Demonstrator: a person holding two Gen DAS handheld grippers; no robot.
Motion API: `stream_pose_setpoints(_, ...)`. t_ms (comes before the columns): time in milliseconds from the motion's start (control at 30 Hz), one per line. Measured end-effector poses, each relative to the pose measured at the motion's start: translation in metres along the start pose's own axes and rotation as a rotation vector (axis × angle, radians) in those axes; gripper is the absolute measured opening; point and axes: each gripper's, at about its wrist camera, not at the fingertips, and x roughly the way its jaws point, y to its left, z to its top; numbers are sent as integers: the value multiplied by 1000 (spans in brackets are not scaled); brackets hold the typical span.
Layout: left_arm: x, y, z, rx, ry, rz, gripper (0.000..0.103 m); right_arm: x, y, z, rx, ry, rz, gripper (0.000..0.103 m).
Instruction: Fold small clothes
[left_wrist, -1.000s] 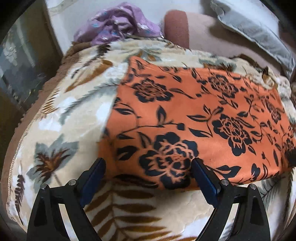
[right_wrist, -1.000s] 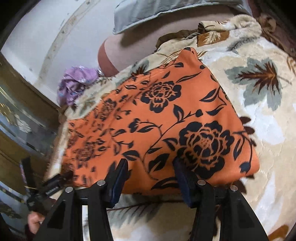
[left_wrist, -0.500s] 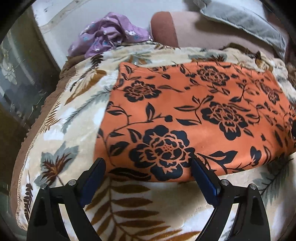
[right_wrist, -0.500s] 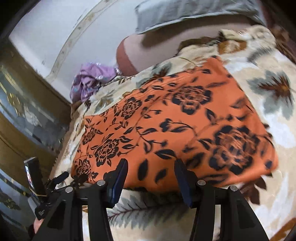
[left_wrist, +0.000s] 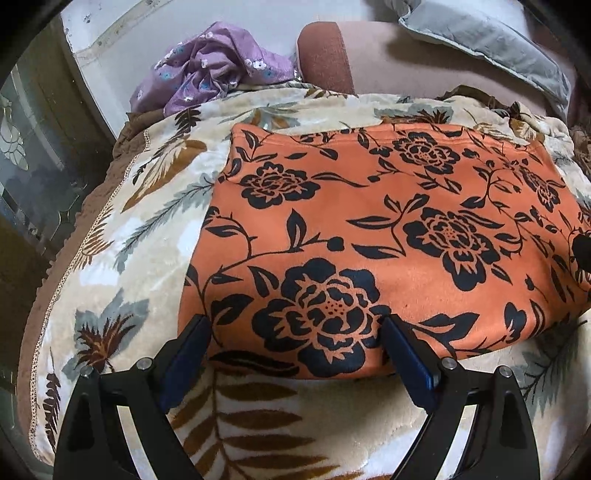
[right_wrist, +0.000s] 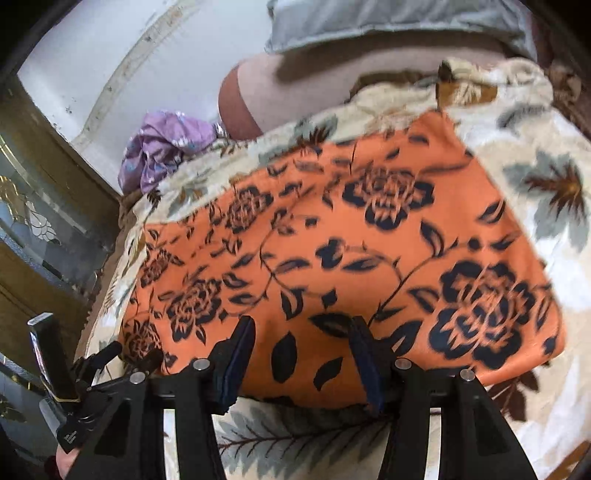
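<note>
An orange cloth with a black flower print (left_wrist: 369, 229) lies flat on a cream leaf-patterned blanket (left_wrist: 122, 258). My left gripper (left_wrist: 295, 325) hovers over the cloth's near left corner, jaws wide apart, nothing pinched. In the right wrist view the same cloth (right_wrist: 332, 258) fills the middle. My right gripper (right_wrist: 303, 328) stands over its near edge with the jaws about half apart, the fabric lying flat beneath them. The left gripper (right_wrist: 135, 352) shows at the lower left of that view, at the cloth's corner.
A crumpled purple flowered garment (left_wrist: 210, 70) lies at the blanket's far left end. A brown bolster (left_wrist: 325, 55) and a grey pillow (left_wrist: 491, 40) lie behind. A glass-panelled door (left_wrist: 33, 177) stands past the blanket's left edge (left_wrist: 62, 280).
My right gripper slid left along the cloth's near edge, so the big flower now lies to its right. The left gripper shifted a little and rolled. Both stayed apart as before.
</note>
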Motion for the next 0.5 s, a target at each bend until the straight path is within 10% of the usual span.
stream_pose_setpoints(500, -29, 29, 9, -64, -109, 32, 93, 9, 3, -3, -18, 51, -19, 57)
